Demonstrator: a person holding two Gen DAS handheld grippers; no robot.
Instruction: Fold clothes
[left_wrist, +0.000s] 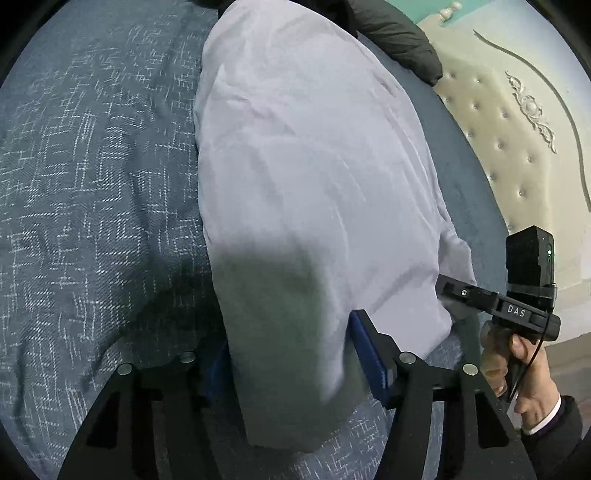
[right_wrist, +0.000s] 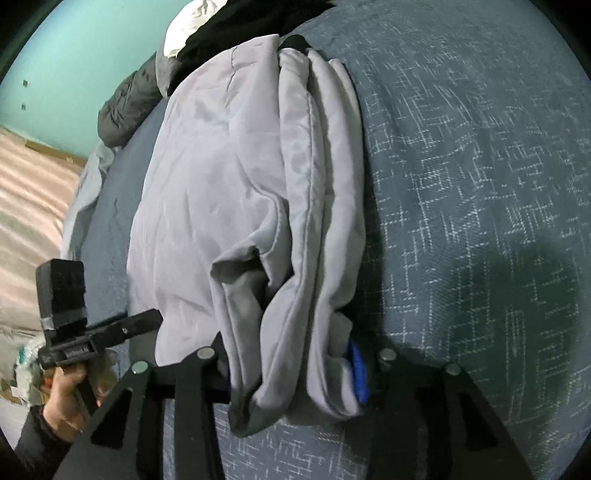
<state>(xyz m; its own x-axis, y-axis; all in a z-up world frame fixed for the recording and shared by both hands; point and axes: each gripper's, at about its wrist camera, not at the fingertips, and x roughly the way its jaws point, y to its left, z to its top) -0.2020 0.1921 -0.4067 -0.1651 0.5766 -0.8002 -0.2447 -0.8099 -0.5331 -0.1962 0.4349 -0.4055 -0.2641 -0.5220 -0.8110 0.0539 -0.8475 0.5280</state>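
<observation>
Pale grey garment (left_wrist: 295, 177), folded lengthwise, lying on blue bedspread (left_wrist: 92, 184); left gripper (left_wrist: 291, 354) and right gripper (right_wrist: 291, 365) each clamped on its near edge, 2 grips total.

Blue patterned bed (left_wrist: 92, 177), pale grey garment (left_wrist: 303, 166)

My left wrist camera looks forward along my fingers (left_wrist: 364, 354), low and very close over the pale garment (left_wrist: 303, 177) on the blue bed (left_wrist: 92, 184), facing the cream tufted headboard (left_wrist: 517, 122) with my right hand (left_wrist: 517, 373) at its right edge. My right wrist camera sits equally near at the garment's (right_wrist: 207, 192) bunched end, facing a teal wall (right_wrist: 92, 48), my left hand (right_wrist: 70, 398) at lower left. Both views share the garment, bed and dark jacket (left_wrist: 399, 33).
</observation>
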